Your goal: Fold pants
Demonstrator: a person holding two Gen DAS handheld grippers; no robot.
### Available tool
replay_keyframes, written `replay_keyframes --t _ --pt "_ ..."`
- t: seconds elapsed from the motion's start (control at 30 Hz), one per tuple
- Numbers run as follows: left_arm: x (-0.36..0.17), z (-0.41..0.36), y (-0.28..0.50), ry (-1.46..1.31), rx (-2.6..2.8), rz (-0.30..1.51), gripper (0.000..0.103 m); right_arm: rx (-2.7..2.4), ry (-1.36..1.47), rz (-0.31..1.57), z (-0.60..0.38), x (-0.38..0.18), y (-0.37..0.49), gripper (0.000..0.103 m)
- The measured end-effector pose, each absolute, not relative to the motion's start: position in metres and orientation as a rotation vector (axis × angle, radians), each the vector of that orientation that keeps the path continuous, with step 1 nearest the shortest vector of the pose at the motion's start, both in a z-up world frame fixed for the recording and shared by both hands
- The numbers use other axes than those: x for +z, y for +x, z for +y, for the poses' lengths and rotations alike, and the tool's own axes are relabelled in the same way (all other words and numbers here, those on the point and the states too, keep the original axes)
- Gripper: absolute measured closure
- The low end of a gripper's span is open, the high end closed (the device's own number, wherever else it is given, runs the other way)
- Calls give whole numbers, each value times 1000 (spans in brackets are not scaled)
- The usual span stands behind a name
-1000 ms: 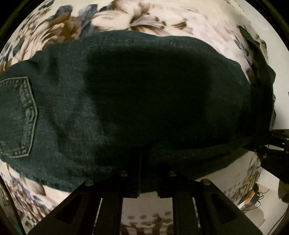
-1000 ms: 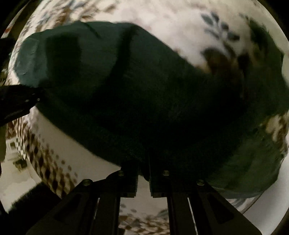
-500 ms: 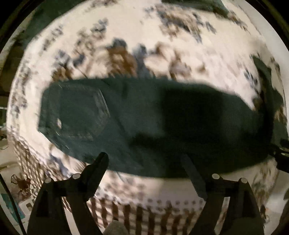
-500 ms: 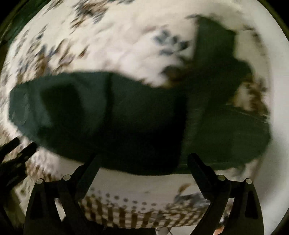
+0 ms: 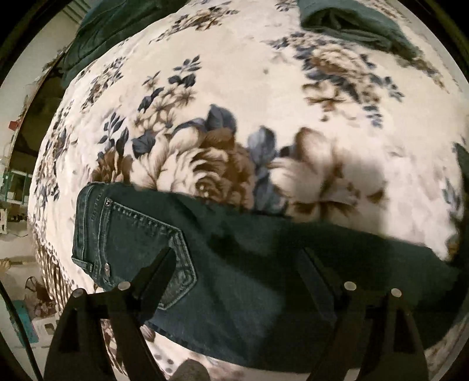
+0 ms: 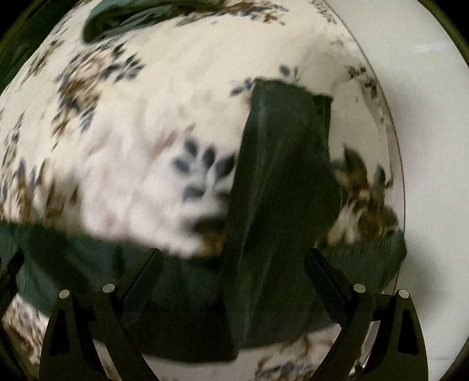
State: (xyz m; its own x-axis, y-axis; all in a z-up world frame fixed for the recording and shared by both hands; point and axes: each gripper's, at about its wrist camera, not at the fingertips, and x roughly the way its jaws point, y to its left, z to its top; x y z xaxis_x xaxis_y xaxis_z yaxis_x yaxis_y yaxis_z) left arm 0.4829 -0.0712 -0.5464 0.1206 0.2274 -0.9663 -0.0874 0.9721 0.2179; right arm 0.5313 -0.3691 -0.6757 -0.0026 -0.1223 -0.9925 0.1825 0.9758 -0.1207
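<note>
Dark green-blue jeans point(image 5: 249, 263) lie flat across a floral blanket, the back pocket point(image 5: 146, 243) at the left in the left wrist view. My left gripper point(image 5: 237, 258) hangs above them, fingers wide apart and nothing between the pads. In the right wrist view the leg end of the jeans point(image 6: 281, 181) runs upward from a folded band point(image 6: 190, 293) that lies across the bottom. My right gripper point(image 6: 233, 258) hovers over this part, also open and holding nothing.
The floral blanket point(image 5: 249, 88) covers a bed. A folded dark garment point(image 5: 351, 20) lies at the far right, and another dark cloth point(image 5: 111, 26) at the far left. The bed edge and floor clutter point(image 5: 17, 293) show at left. A white wall point(image 6: 433, 146) stands right of the bed.
Both grippers were shut on the jeans' edge; they have let go, opened wide and lifted away. The jeans now lie flat on the blanket and look smaller in both views.
</note>
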Motion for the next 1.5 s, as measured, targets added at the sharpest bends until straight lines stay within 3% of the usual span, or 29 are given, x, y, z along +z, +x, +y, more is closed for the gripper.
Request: replay_keyframes --t 0.17,0.3,0.37,0.4,0.43,0.47,0.53,0.73,0.97,1.07,1.33,1.43,1.5 --pt "-565 -60 478 96 250 1482 18 -320 66 1563 -386 -707 583 6" --pt "-570 -58 474 103 252 1493 18 -351 0 1619 -381 -736 605 19" --pt "-571 -58 471 106 247 1495 18 -357 -14 1626 -381 -742 607 37" --pt "-571 -58 470 109 245 1495 18 -373 -14 1607 -384 -740 605 55" --pt "-571 -59 470 110 243 1497 18 -388 -10 1583 -387 -736 603 83" --pt "-570 -59 468 105 237 1500 18 -405 23 1532 -395 -724 597 92" --pt "-566 -61 464 91 226 1497 18 -420 105 1459 -411 -702 582 97" --pt "-560 -77 444 36 168 1496 18 -622 351 1308 -506 -641 473 98" --pt "-571 -105 432 38 139 1523 18 -744 790 1332 -596 -720 364 98" --pt "-568 -109 430 59 139 1521 18 -736 803 1292 -600 -731 361 98" --pt "-544 -106 423 74 137 1482 18 -561 720 936 -592 -647 386 98" --pt "-541 -106 421 91 146 1475 18 -572 734 981 -609 -665 391 98" --pt "-540 -110 419 112 158 1460 18 -631 769 1113 -623 -703 393 98"
